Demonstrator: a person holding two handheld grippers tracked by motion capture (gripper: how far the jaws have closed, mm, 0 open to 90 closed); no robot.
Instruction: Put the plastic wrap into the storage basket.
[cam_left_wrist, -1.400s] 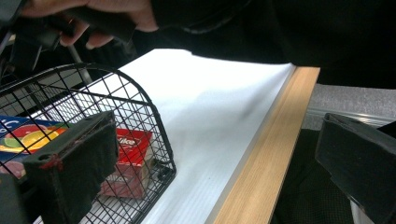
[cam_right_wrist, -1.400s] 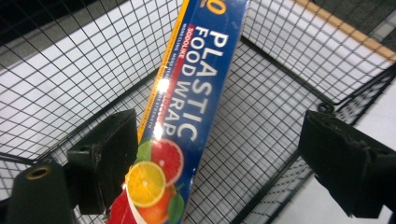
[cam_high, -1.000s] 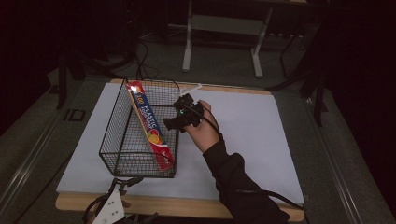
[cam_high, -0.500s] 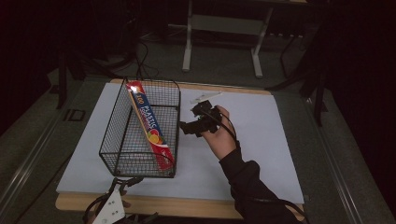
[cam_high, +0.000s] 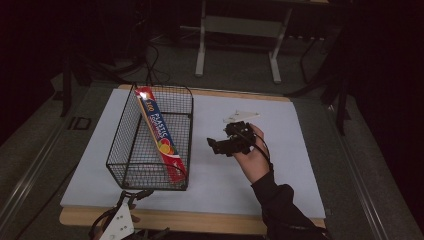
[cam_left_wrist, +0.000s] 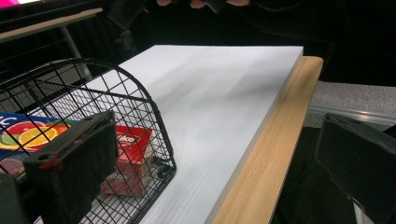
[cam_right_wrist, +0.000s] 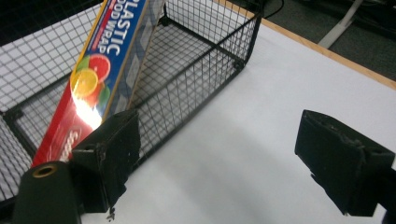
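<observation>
A black wire basket (cam_high: 150, 145) is seen standing on the left half of the white worktop (cam_high: 280, 165) in the high view; a long box of plastic wrap (cam_high: 160, 135) is propped inside it, leaning from the far rim at the top down to the floor of the basket near the right wall at the near end; its red, blue and fruit-printed face is turned upward. The right gripper (cam_high: 220, 146) is held in a hand (cam_high: 255, 160) just right of the basket, apart from the wire, with its jaws pointed toward the basket; in the right gripper view the right gripper (cam_right_wrist: 224, 158) is shown with its two black jaws set wide apart over bare white board, nothing lying between them, though they have just been closing a little; the basket's corner and the lower end of the box are seen just beyond the left jaw. The left gripper (cam_high: 120, 225) is seen at the near edge of the worktop, below the basket's near left corner; in the left gripper view the left gripper (cam_left_wrist: 219, 172) is likewise shown with jaws spread wide and nothing clamped; the basket's rounded corner, the box end and the wooden edge (cam_left_wrist: 275, 135) of the worktop lie ahead of it.
</observation>
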